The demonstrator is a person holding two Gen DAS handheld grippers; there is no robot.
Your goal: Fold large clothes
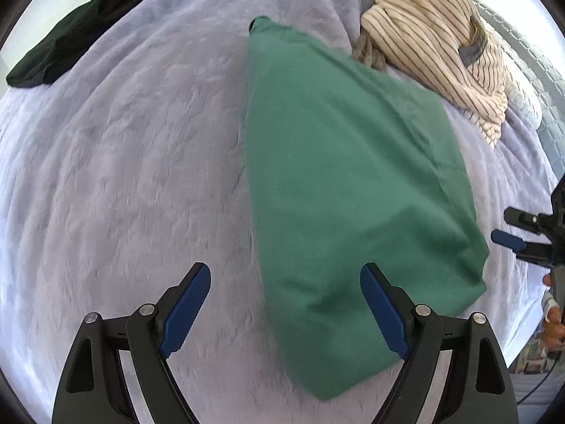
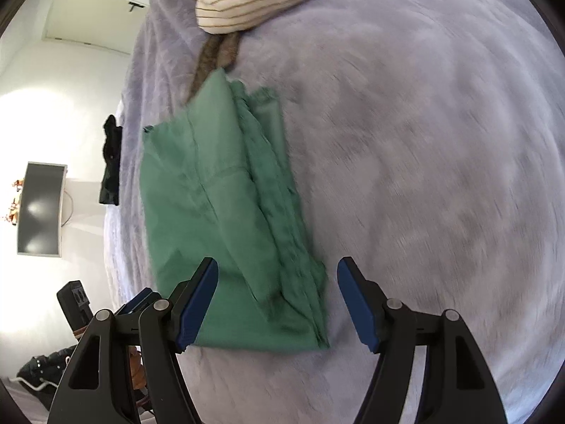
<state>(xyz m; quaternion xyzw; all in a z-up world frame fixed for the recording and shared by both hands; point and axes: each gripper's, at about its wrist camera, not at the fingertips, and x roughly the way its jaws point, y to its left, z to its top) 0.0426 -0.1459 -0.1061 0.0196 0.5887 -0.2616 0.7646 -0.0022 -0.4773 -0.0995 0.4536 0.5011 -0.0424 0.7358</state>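
A green garment (image 1: pixel 346 176) lies folded into a long flat shape on a fluffy lavender blanket (image 1: pixel 123 176). In the left wrist view my left gripper (image 1: pixel 286 282) hovers open over the garment's near left edge, with nothing pressed between its blue pads. My right gripper (image 1: pixel 508 228) shows at the far right edge, just beyond the garment's right corner. In the right wrist view the green garment (image 2: pixel 219 212) shows layered folds along its right side. There my right gripper (image 2: pixel 277 279) stands open above its near end, and the pads do not touch the cloth.
A cream striped garment (image 1: pixel 434 35) is heaped at the far right, and a grey-brown piece (image 2: pixel 219 56) pokes out from under it. A dark garment (image 1: pixel 70 42) lies at the far left edge of the bed. A wall screen (image 2: pixel 40 208) hangs beyond the bed.
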